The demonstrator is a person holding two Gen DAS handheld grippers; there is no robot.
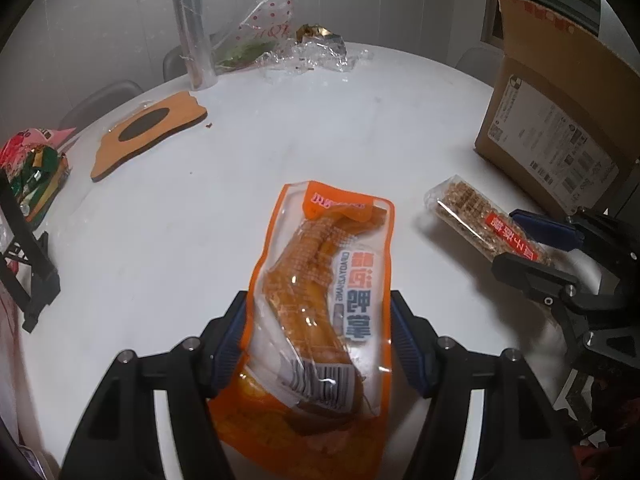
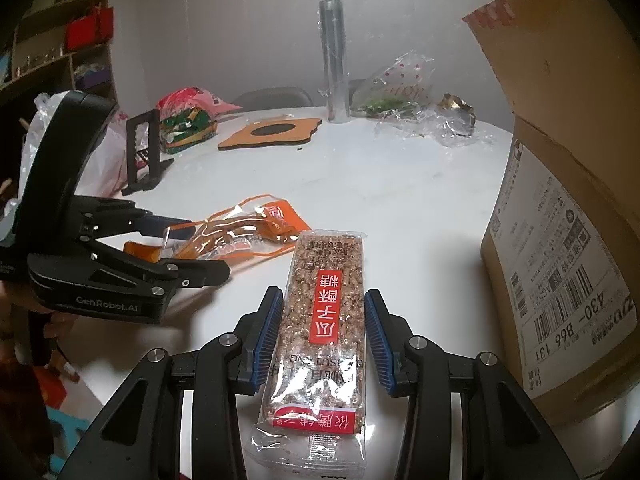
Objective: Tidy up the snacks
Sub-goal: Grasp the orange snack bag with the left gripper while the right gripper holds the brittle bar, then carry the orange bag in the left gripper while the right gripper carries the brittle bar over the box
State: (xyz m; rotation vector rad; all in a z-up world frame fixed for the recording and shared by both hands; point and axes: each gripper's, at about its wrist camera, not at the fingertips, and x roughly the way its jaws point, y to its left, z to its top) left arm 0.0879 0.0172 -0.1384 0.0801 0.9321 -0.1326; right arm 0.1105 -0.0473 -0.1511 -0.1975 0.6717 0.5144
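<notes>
— Orange snack pouch (image 1: 320,304) first: it lies flat on the white round table (image 1: 248,152), well to the left of the cardboard box (image 1: 560,128), its long axis running straight out along the left gripper (image 1: 318,340).

— Is it gripped?

— Not that I can see. The blue pads (image 1: 230,344) stand apart on either side of its near half, with a sliver of gap at the right edge.

— And the other hand?

— The right gripper (image 2: 322,340) is clamped on the seed brittle bar (image 2: 326,308), which points lengthwise away from it, just left of the box. I'd judge that hand nearer the box, so the bar likely goes in first.

— The room?

— Dim; a wooden trivet (image 1: 148,132), crumpled cellophane (image 1: 320,56) and a foil roll (image 1: 192,24) beyond the box's far-left side.
</notes>
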